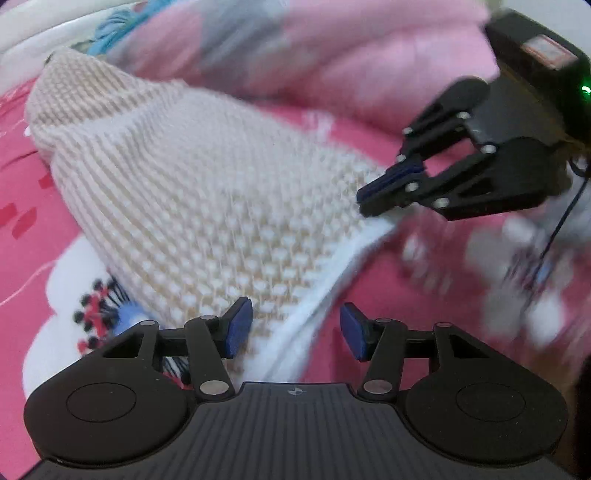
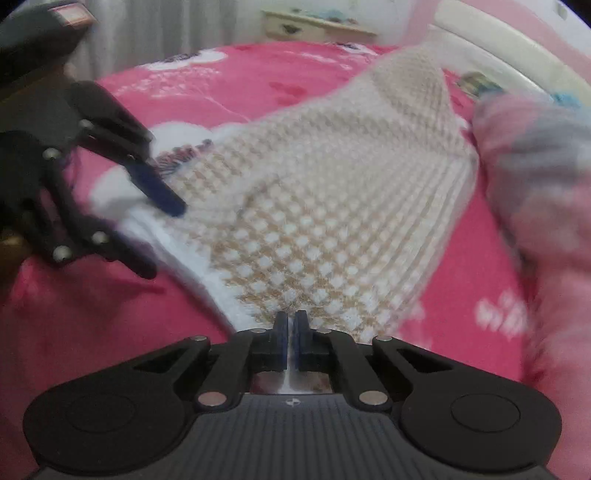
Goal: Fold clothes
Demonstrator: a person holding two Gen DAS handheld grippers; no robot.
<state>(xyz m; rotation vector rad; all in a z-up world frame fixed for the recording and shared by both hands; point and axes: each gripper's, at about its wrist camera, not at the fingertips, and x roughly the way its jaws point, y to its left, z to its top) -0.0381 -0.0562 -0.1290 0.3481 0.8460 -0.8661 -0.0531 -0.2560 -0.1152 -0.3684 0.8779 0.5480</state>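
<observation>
Your knit sweater point(image 2: 325, 206) lay mid-frame on the pink patterned bed point(image 2: 258, 85). Right gripper point(image 2: 292, 325) fingers pinched its white hem; left gripper point(image 1: 295, 328) fingers stood wide apart, holding nothing. Pink quilt point(image 1: 369, 48) upper right; dresser point(image 2: 314, 26) at top.

Knitted garment point(image 2: 325, 206) lies on the bed point(image 2: 258, 85), running from near to far. Quilt point(image 2: 535, 177) lies right of it. Left hand-held gripper point(image 2: 155, 236) sits at its near left edge; right hand-held gripper point(image 2: 291, 325) at its near corner. Cabinet point(image 2: 314, 26) stands beyond the bed.
</observation>
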